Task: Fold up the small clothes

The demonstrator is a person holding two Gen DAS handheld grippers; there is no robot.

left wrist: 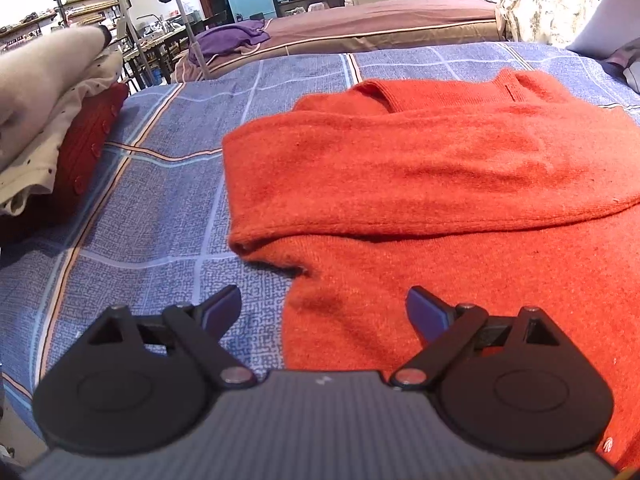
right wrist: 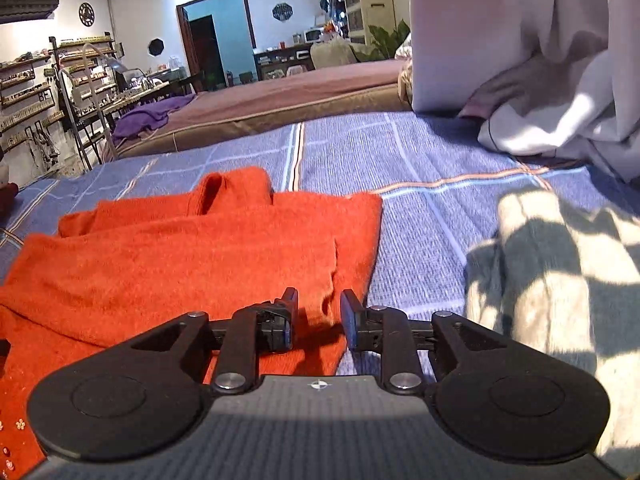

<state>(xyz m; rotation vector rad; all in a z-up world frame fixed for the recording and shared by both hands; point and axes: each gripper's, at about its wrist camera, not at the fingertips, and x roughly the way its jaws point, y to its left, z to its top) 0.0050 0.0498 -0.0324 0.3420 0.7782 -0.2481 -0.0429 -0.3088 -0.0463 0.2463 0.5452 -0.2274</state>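
Both low over orange sweater (left wrist: 420,168)

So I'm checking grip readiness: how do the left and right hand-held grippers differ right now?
The left hand-held gripper has its jaws spread wide; the right hand-held gripper has them much narrower. The left straddles the orange sweater's left edge; the right sits at its right edge. Both are open, gripping nothing.

orange-red knit sweater (left wrist: 440,184) lying flat on the blue checked bed cover (left wrist: 160,216), partly folded: one sleeve laid straight across the chest, its cuff end at the left body edge; collar pointing away. stack of folded clothes (left wrist: 48,132) at far left, well apart: dark red buttoned item lowest, cream dotted item, beige item on top.
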